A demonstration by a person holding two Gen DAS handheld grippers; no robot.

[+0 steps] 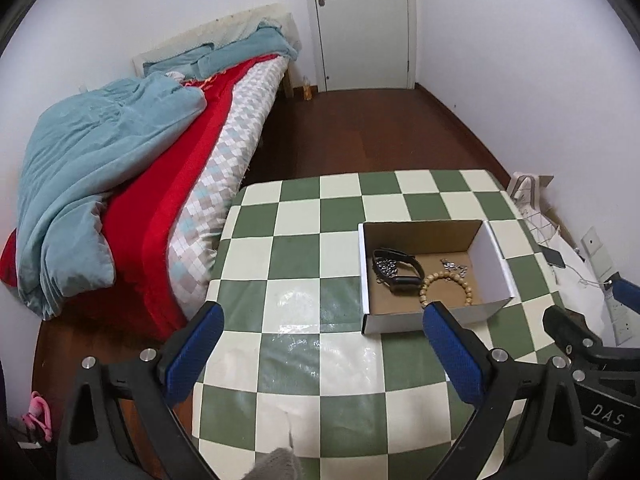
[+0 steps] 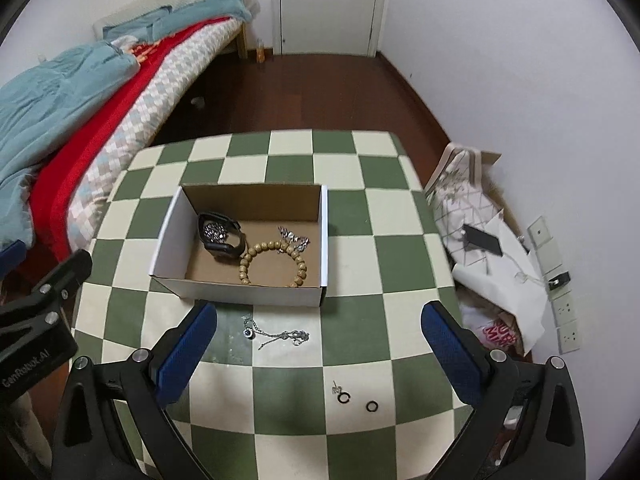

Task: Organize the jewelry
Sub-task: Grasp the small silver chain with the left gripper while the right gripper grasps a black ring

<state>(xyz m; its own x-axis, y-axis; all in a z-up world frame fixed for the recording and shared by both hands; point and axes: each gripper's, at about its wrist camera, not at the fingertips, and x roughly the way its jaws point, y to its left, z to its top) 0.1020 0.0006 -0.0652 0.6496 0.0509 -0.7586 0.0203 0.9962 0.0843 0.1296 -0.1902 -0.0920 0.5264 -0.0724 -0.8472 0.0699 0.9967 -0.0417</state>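
Note:
An open cardboard box point(image 2: 188, 236) point(image 1: 490, 248) stands on the green-and-white checked table point(image 2: 352, 208). It holds a black watch point(image 2: 224, 240) point(image 1: 400, 272), a wooden bead bracelet point(image 2: 272, 264) point(image 1: 444, 288) and silver chains point(image 2: 294, 236). On the table in front of the box lie a silver necklace point(image 2: 276, 334), a small earring point(image 2: 335, 389) and two black rings point(image 2: 344, 397) point(image 2: 372, 406). My right gripper point(image 2: 318, 344) is open and empty, above the necklace. My left gripper point(image 1: 322, 344) is open and empty, left of the box.
A bed point(image 1: 120, 184) with blue and red covers runs along the table's left side. Bags, papers and a phone point(image 2: 482, 240) lie on the floor to the right by wall sockets point(image 2: 568, 334). A white door point(image 1: 360, 24) is at the back.

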